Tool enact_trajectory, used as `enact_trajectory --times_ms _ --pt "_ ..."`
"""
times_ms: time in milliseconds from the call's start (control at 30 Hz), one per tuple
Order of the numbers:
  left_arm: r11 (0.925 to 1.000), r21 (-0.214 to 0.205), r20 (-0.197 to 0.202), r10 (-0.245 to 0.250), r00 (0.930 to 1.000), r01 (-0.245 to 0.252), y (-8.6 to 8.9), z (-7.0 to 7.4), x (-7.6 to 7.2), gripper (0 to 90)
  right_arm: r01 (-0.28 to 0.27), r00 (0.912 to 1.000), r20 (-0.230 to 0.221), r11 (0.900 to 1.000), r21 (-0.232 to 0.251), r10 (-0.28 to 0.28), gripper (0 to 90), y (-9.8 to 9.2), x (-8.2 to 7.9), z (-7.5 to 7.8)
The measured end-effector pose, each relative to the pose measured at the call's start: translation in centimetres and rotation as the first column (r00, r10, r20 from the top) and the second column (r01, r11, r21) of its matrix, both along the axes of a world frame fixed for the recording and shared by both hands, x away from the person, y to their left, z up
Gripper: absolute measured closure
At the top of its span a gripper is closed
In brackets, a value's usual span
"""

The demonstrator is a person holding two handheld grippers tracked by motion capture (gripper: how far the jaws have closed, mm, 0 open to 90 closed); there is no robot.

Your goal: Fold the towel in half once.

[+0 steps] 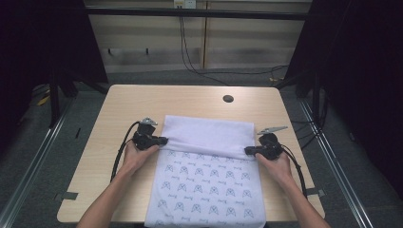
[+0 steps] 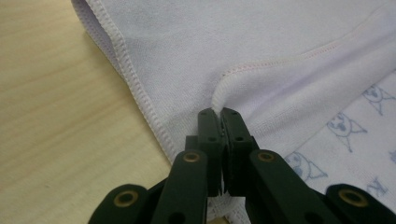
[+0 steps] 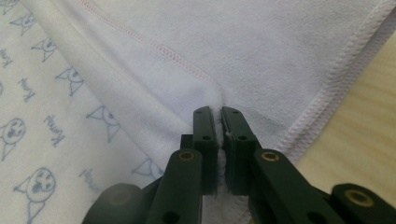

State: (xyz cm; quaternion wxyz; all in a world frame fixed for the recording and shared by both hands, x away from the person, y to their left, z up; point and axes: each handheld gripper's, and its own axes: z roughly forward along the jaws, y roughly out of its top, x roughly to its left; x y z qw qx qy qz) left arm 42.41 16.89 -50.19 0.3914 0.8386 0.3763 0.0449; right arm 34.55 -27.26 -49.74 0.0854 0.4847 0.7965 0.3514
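A pale lilac towel [image 1: 204,166] with a blue printed pattern lies on the wooden table [image 1: 128,102]. Its far part is folded back toward me, plain side up [image 1: 209,133]. My left gripper [image 1: 163,141] is shut on the folded edge at the towel's left side; in the left gripper view the jaws [image 2: 219,116] pinch a stitched hem [image 2: 224,86]. My right gripper [image 1: 247,151] is shut on the folded edge at the right side; in the right gripper view the towel [image 3: 261,51] is squeezed between the jaws [image 3: 218,114].
A round cable hole [image 1: 228,99] lies in the table's far half. The towel's near end hangs over the table's front edge. Bare wood shows left [image 2: 56,116] and right [image 3: 359,135] of the towel. Black frame posts and cables stand beyond the table.
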Motion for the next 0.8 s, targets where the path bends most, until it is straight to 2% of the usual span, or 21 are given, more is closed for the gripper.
enact_trajectory --times_ms 167,200,267,300,400,433,567,633,667,700,767,800 --pt "0.9997 -0.007 0.007 0.023 0.9997 -0.023 0.4 -0.1 1.0 88.1 0.014 0.9999 0.008 0.9997 0.019 -0.014 85.1 0.1 2.0 -0.3" --pt "0.9992 -0.012 0.003 0.038 0.9993 -0.038 0.5 -0.2 1.2 88.2 0.017 0.9998 0.014 0.9998 0.01 -0.018 85.1 0.2 2.4 -0.2" --pt "0.9976 -0.033 0.001 0.061 0.9981 -0.061 0.7 -0.3 1.4 88.1 0.004 0.9985 0.054 0.9991 -0.043 -0.002 85.1 0.9 3.0 -0.2" --pt "0.9974 -0.028 0.006 0.067 0.9978 -0.066 0.7 -0.3 1.4 88.1 -0.001 0.9977 0.068 0.9978 -0.066 0.005 85.1 1.1 3.3 -0.2" --pt "0.9966 -0.03 0.012 0.077 0.997 -0.076 0.9 -0.4 1.8 88.1 0.012 0.9971 0.075 0.9973 -0.073 -0.007 85.2 1.5 4.2 -0.2" --pt "0.9949 -0.049 0.01 0.089 0.996 -0.088 1.0 -0.5 2.0 88.1 0.012 0.9969 0.078 0.9975 -0.069 -0.007 85.2 1.5 4.6 -0.2" --pt "0.9904 -0.085 0.01 0.11 0.9938 -0.109 1.3 -0.9 2.9 88.1 0.043 0.9966 0.072 0.9979 -0.049 -0.039 85.2 1.4 6.1 -0.4" --pt "0.9906 -0.072 0.02 0.118 0.9928 -0.116 1.1 -0.8 3.5 88.1 0.068 0.9954 0.07 0.997 -0.038 -0.065 85.2 1.5 6.9 -0.4" --pt "0.993 -0.044 0.039 0.112 0.993 -0.11 1.1 -0.7 3.8 88.1 0.08 0.9946 0.068 0.9963 -0.03 -0.078 85.2 1.5 7.4 -0.5" --pt "0.9927 -0.041 0.05 0.116 0.992 -0.114 1.0 -0.8 4.1 88.1 0.102 0.9929 0.065 0.9944 -0.03 -0.099 85.1 1.6 7.8 -0.5" --pt "0.986 -0.071 0.039 0.154 0.9873 -0.151 1.0 -0.9 4.8 88.1 0.131 0.9895 0.067 0.9905 -0.043 -0.128 85.2 2.1 8.6 -0.4" --pt "0.9852 -0.063 0.05 0.162 0.9855 -0.159 0.9 -1.0 5.1 88.1 0.14 0.9877 0.08 0.9881 -0.065 -0.134 85.2 2.5 8.8 -0.4"
